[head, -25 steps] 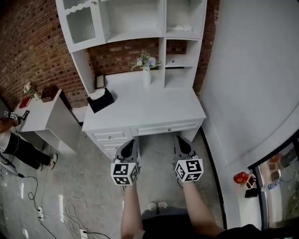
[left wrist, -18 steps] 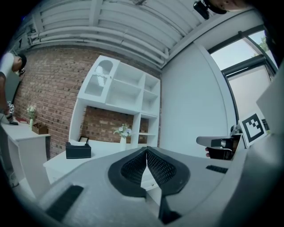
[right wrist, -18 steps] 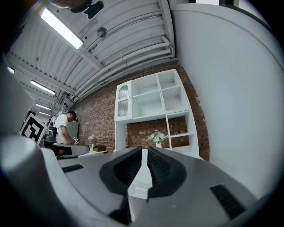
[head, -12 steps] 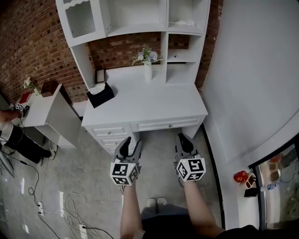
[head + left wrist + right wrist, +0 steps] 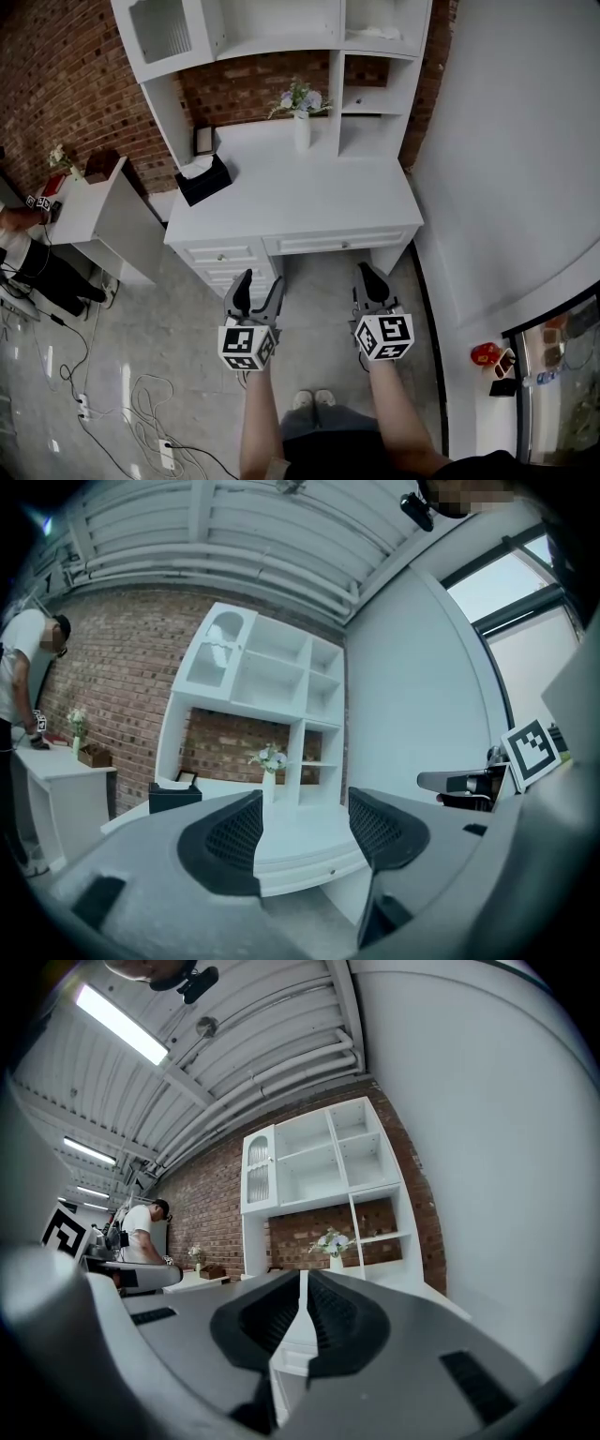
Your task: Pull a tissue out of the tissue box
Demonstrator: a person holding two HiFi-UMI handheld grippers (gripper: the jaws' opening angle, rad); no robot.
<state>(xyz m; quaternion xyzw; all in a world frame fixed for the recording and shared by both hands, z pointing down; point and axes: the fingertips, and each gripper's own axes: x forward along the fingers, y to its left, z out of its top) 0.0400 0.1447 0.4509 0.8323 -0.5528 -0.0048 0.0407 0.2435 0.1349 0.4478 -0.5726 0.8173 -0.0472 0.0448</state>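
Observation:
A black tissue box (image 5: 203, 178) with a white tissue sticking out stands at the back left of the white desk (image 5: 309, 211); it also shows in the left gripper view as a dark tissue box (image 5: 174, 796). Both grippers hover level over the floor in front of the desk drawers, well short of the box. My left gripper (image 5: 261, 283) (image 5: 305, 829) has its jaws opening wide, with nothing between them. My right gripper (image 5: 367, 274) (image 5: 305, 1312) is shut, pads together, on nothing.
A white vase of flowers (image 5: 301, 127) stands mid-desk under the hutch shelves (image 5: 281, 37). A white side table (image 5: 89, 216) and a person (image 5: 28, 267) are at the left. Cables (image 5: 141, 403) lie on the floor. A white wall (image 5: 525, 169) runs close on the right.
The left gripper's jaws have gone from shut to wide apart. Both hands stay in front of the desk, and the right gripper remains shut.

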